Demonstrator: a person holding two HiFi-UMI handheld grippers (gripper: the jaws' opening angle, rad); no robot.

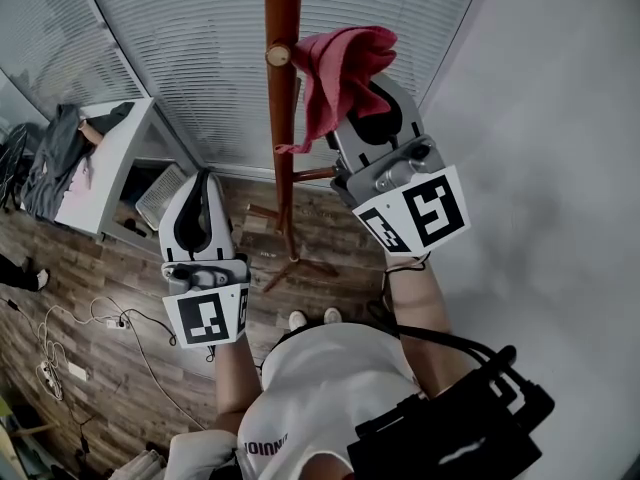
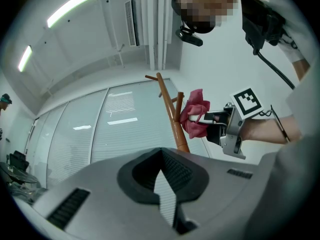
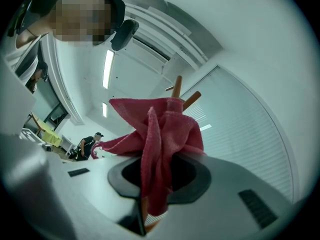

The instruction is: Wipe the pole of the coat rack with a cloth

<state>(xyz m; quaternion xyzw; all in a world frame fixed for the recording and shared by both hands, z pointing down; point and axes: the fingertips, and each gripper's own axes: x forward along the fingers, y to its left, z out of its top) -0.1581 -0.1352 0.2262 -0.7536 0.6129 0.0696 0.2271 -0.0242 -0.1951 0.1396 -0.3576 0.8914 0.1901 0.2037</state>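
Observation:
The brown wooden coat rack pole (image 1: 283,98) runs down the middle of the head view, with a peg knob at its upper part. A red cloth (image 1: 340,68) is bunched against the pole's right side, and a tail of it hangs onto the pole. My right gripper (image 1: 372,96) is shut on the cloth just right of the pole. In the right gripper view the cloth (image 3: 160,134) fills the jaws of the gripper (image 3: 152,184) and hides most of the pole (image 3: 177,86). My left gripper (image 1: 203,183) is held lower left of the pole, shut and empty. From there I see the left gripper (image 2: 162,179), the pole (image 2: 175,119) and the cloth (image 2: 194,115).
The rack's splayed feet (image 1: 300,263) stand on a wooden floor. A white desk (image 1: 115,158) with dark clothing (image 1: 55,153) stands at the left. Cables and a power strip (image 1: 70,368) lie on the floor. Blinds (image 1: 180,58) lie behind the rack and a white wall (image 1: 560,118) at the right.

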